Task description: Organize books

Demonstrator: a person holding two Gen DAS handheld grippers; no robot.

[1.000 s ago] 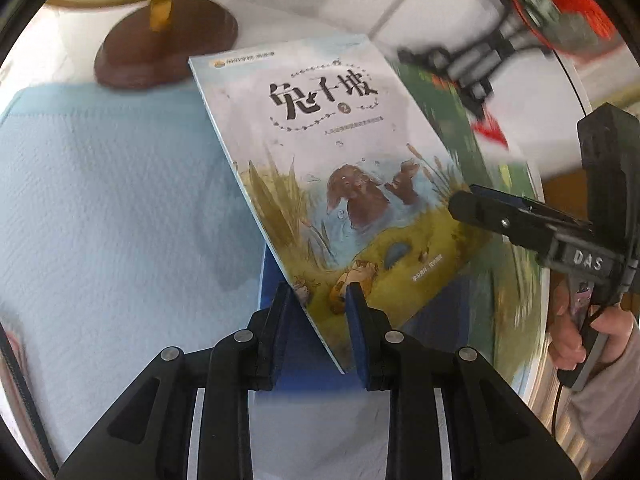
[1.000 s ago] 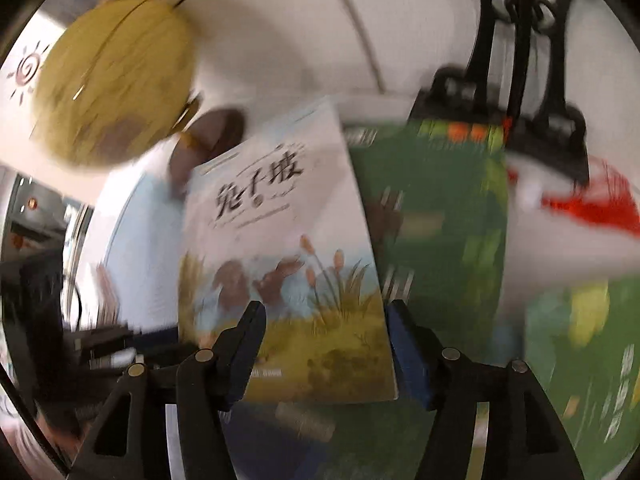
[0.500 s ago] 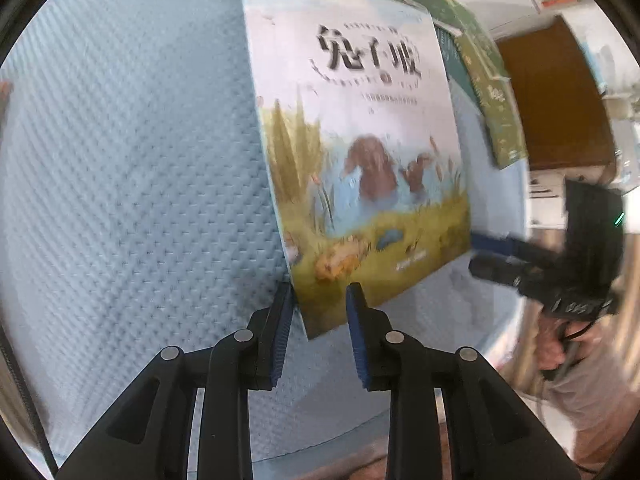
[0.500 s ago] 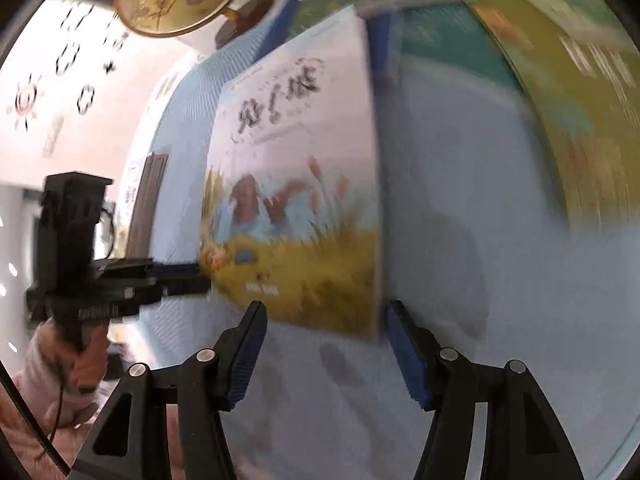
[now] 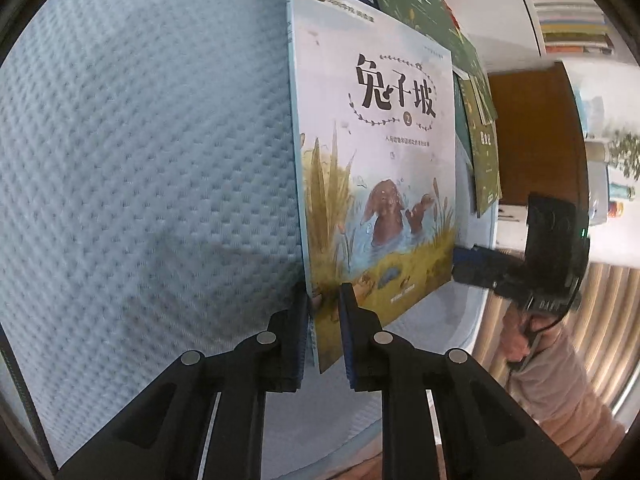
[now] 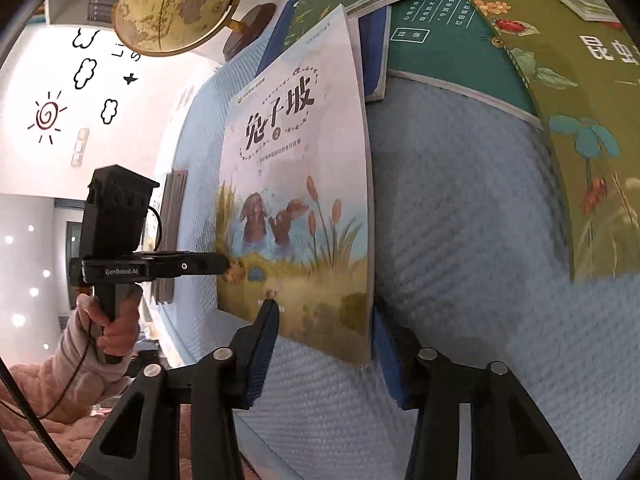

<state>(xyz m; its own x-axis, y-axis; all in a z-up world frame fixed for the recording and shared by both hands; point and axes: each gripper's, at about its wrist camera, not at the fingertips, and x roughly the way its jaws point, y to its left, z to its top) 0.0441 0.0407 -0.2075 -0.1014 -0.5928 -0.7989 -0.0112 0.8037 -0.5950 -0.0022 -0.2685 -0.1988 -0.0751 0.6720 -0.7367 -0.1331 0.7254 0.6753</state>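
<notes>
Picture book (image 5: 376, 184) stands above the blue mat (image 5: 152, 168) near its front edge, its lower corner clamped by the left gripper (image 5: 325, 320). Right gripper (image 6: 326, 344), jaws just closing, straddles its other corner without pressing.

Glossy paper book (image 5: 376, 168), quilted cloth (image 5: 152, 160)

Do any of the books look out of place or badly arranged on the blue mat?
Yes. The green books at the mat's far end lie askew, overlapping at different angles, not in a neat stack. The rabbit book is lifted, pinched by the left tongs.
</notes>
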